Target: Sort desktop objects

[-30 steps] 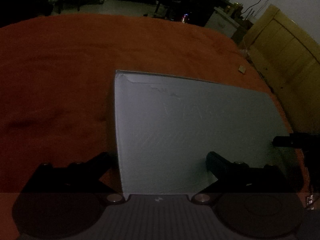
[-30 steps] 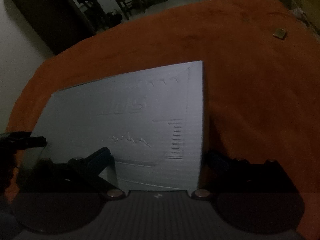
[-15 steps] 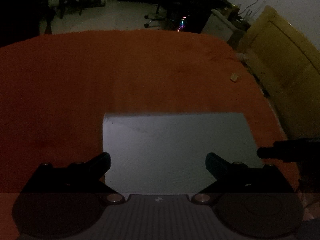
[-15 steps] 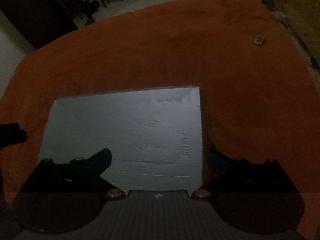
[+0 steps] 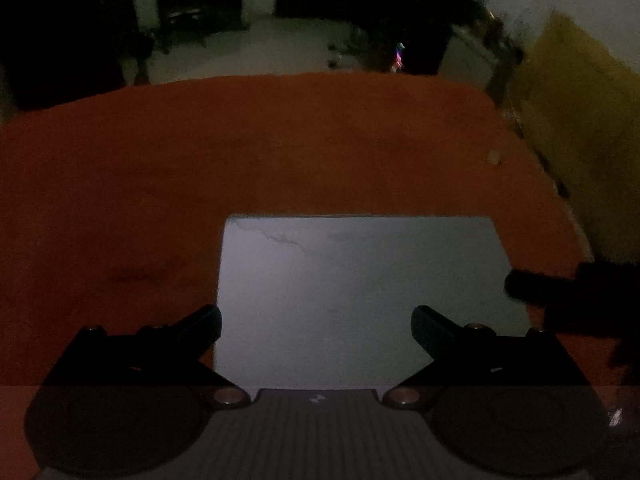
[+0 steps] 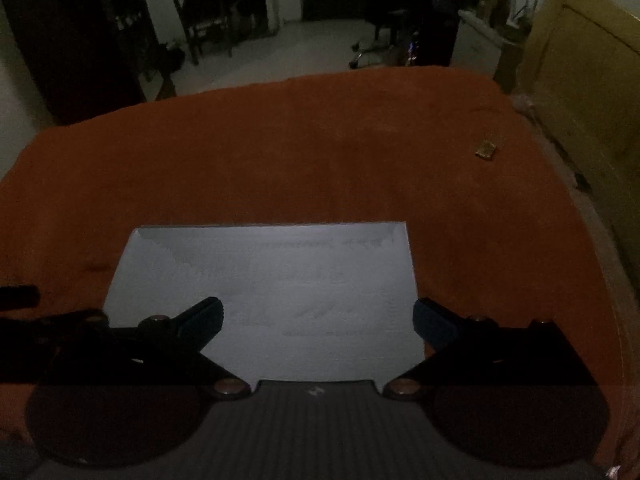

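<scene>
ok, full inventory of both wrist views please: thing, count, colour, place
sheet: 1, pale grey-white, flat on the cloth, near edge, between both grippers
cloth: 1, orange-red, covers the whole surface
small object: 1, yellowish, far right on the cloth; too small to identify
panel: 1, yellow wood, right of the surface
chair: 1, dark, background room
left hand-held gripper: 1, black, open, over the sheet's left part
right hand-held gripper: 1, black, open, over the sheet's right part
</scene>
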`<state>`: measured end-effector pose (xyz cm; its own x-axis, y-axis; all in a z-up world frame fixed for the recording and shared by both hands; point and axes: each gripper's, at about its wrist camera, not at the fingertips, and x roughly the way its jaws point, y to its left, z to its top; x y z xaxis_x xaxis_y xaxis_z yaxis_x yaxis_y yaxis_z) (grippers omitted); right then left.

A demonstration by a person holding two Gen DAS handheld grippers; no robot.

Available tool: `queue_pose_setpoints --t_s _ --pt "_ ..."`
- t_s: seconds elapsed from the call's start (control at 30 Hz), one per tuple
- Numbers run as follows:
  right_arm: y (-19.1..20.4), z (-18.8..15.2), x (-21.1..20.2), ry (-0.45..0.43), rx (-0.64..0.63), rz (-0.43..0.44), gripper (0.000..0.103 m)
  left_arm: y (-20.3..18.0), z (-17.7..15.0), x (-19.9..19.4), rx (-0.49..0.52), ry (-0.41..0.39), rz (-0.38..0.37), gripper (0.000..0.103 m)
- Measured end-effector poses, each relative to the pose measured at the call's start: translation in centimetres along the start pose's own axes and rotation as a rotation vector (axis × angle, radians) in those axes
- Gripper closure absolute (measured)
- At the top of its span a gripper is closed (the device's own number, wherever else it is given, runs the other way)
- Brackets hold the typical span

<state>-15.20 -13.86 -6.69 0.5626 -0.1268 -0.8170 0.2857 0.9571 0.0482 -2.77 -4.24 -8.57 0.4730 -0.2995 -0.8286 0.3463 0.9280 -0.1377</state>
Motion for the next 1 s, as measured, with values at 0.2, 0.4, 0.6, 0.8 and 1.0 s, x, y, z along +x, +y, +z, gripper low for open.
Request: queue_pose_setpoints --t_s 0.2,0.4,0.6,0.8,1.0 --pt "0.6 -4.1 -1.3 0.004 0.018 0.017 0.000 -0.6 -4.5 -2.1 0.077 -0.085 0.147 0.001" --pt "0.0 -9.3 -1.9 0.006 0.078 0.051 0.000 -0.5 -9.0 -1.8 -0.008 -0.060 0.027 0.001" --pt "0.4 -14.1 -2.3 -0.010 0.090 0.071 0.000 -0.8 -13.1 -0.5 0.040 -0.052 0.039 0.001" --pt "0.0 -16.9 -1.9 -0.053 0.104 0.055 0.000 -1.6 -14.4 -0.3 0.072 -0.024 0.054 0.001" --pt "-1.5 -16.7 -1.5 -0.079 0.033 0.002 0.000 -1.4 -14.7 -0.1 0.081 -0.029 0.091 0.001"
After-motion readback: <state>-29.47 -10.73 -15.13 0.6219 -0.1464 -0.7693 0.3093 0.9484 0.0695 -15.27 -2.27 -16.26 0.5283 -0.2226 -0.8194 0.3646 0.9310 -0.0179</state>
